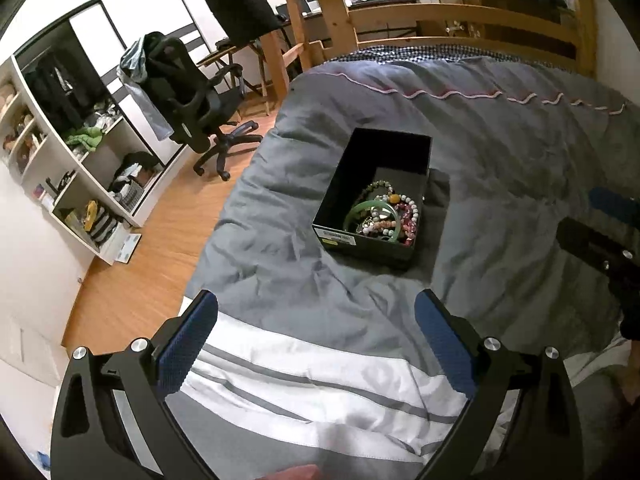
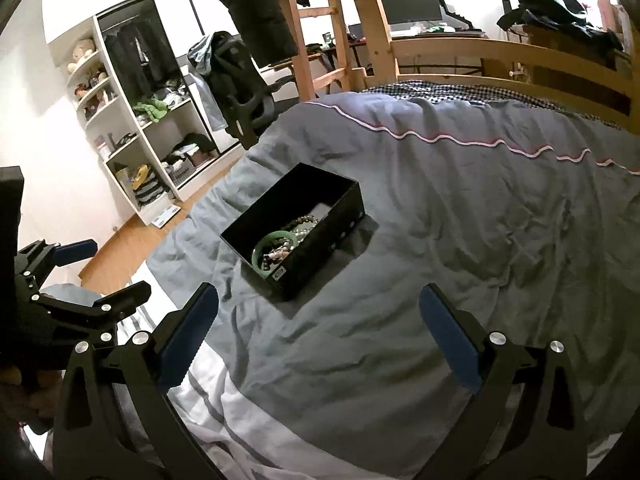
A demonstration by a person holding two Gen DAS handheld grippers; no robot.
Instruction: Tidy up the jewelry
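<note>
**Both grippers hanging wide over the bed, jewelry sitting in the box ahead**

The left gripper (image 1: pixel 316 308) is hovering above the grey duvet (image 1: pixel 500 184) with its jaws spread wide and nothing between them, blue pads (image 1: pixel 188 344) facing each other across bare bedding. Straight ahead of those jaws, well apart from the fingertips, the black box (image 1: pixel 344 236) is resting on the duvet with no lid on it. Inside, at the end nearer the jaws, the jewelry is lying in a heap: a green bangle (image 1: pixel 362 210), beaded bracelets (image 1: pixel 404 216) in pink, white and darker tones, all tangled together. The far end of the box is showing only a dark lining.

The right gripper (image 2: pixel 319 304) is hanging wide open too, gripping nothing. From its view the box (image 2: pixel 320 252) is sitting ahead and a little left of the gap between the jaws, turned at an angle, the bangle (image 2: pixel 266 246) peeking over the near wall. The left gripper (image 2: pixel 76 276) is showing off to the left. Beyond the bed, an office chair (image 1: pixel 188 96) and a white shelf unit (image 1: pixel 100 152) are standing on the wooden floor.
</note>
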